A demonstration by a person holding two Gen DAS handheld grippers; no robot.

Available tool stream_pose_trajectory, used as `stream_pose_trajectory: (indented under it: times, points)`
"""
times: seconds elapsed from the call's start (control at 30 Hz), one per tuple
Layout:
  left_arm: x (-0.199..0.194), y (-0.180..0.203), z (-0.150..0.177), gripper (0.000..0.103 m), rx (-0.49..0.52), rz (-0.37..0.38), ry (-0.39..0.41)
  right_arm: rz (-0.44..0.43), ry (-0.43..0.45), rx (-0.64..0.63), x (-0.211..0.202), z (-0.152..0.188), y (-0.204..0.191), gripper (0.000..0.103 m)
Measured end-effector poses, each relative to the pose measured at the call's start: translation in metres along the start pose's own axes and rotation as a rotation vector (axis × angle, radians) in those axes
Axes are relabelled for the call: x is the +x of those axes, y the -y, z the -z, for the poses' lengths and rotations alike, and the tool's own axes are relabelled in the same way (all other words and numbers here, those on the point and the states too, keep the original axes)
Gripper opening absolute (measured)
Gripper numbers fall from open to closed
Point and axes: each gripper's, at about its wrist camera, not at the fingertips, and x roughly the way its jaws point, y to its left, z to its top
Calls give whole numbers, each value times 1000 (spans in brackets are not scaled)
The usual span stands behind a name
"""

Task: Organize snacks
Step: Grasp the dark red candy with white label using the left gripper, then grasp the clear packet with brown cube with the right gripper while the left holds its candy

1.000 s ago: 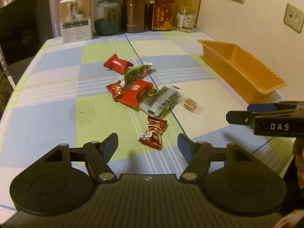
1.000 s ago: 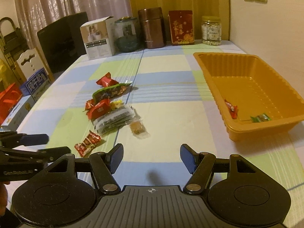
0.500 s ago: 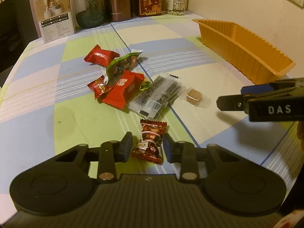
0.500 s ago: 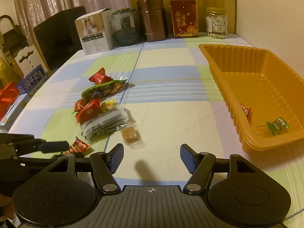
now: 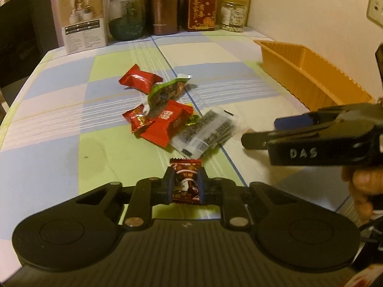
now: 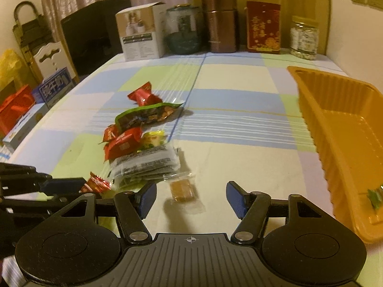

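A small dark-red wrapped candy is clamped between the blue pads of the left gripper, its upper end sticking out beyond the fingertips, low over the checked tablecloth. From the right wrist view only a crumpled end of the same candy is seen, beside the left gripper's fingers at the lower left.

The right gripper is held with its jaws wide apart and nothing between them; a small clear-wrapped brown candy lies on the cloth just ahead of the gap. In the left wrist view the right gripper is seen side-on at the right edge, marked "DAS".

The remaining snacks are gathered in a loose heap in the middle of the table: a clear packet with dark printing, a flat red packet partly under a green packet, a small red sweet touching the red packet, and a red pillow-shaped sweet at the far end.

The orange tray stands well apart at the right near the wall, with a green-wrapped sweet lying inside it. A white carton, a glass jar, a brown canister, a red box and a clear jar are lined up along the far edge.
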Motion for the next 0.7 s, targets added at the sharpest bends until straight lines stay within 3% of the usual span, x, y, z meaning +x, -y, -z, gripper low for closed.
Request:
stream_pose_trajectory:
  times: [0.23, 0.33, 0.7]
  points:
    - [-2, -3, 0, 17, -18, -1, 1, 14, -18, -83, 16, -1, -11, 45]
    - [-1, -5, 1, 17, -23, -1, -2, 39, -16, -118, 17, 1, -16, 23]
    - [-10, -1, 5, 17, -30, -2, 6, 50, -14, -62, -7, 11, -15, 21]
